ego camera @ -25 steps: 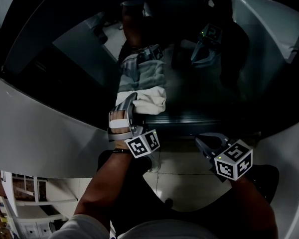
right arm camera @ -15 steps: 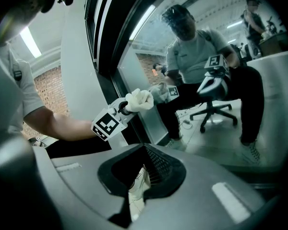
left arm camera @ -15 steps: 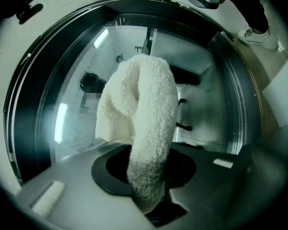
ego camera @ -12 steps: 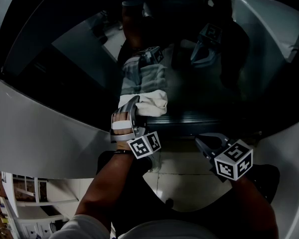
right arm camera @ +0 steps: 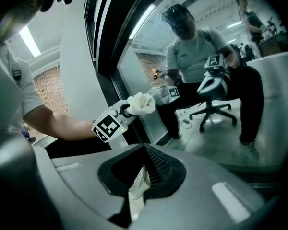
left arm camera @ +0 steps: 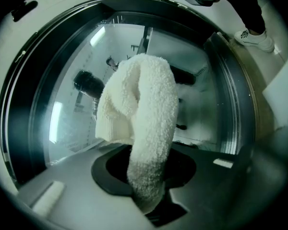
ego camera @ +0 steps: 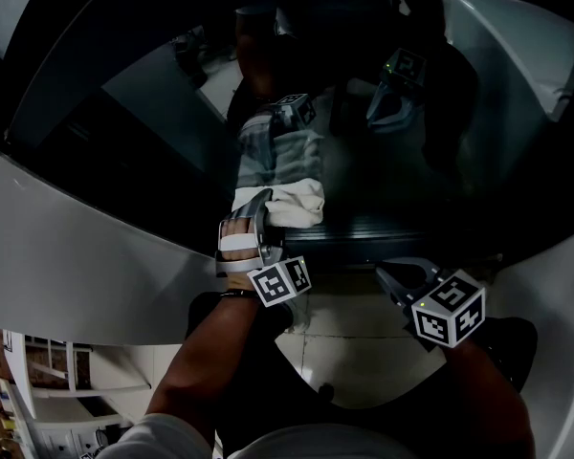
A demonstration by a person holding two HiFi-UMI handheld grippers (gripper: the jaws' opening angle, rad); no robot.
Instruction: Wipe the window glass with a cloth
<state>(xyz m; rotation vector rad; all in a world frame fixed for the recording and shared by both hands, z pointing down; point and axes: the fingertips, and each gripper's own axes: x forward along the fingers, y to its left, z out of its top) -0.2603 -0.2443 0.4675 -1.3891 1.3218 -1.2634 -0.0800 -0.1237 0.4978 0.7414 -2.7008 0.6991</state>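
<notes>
Looking at this rn: the cloth (ego camera: 292, 204) is bunched at the tip of the left tongs (ego camera: 265, 202), and its front is pressed on the glass (ego camera: 153, 94). You can see its reflection meeting it, so that's contact imo. It's low on the pane, just above the bottom frame (ego camera: 392, 228). The cloth's long axis runs straight out along the tongs toward the glass. From the left gripper view it's a fat folded wad w/ a tail going back down between the jaws.

Left tongs are clamped tight on that tail, no slack showing. Right tongs (ego camera: 400, 277) hang lower and off to the right, well apart from the glass and the cloth. Their jaws are a bit apart w/ nothing in them, just a shoe showing thru the gap.

So the left hand is the working one, and the glass is directly ahead of the wad. Most of the pane lies up and to the sides from there, so prob the next stroke goes upward or sideways, keeping the wad flat to the pane. Main risk is the wad folding over and the hard tips scraping the glass.
</notes>
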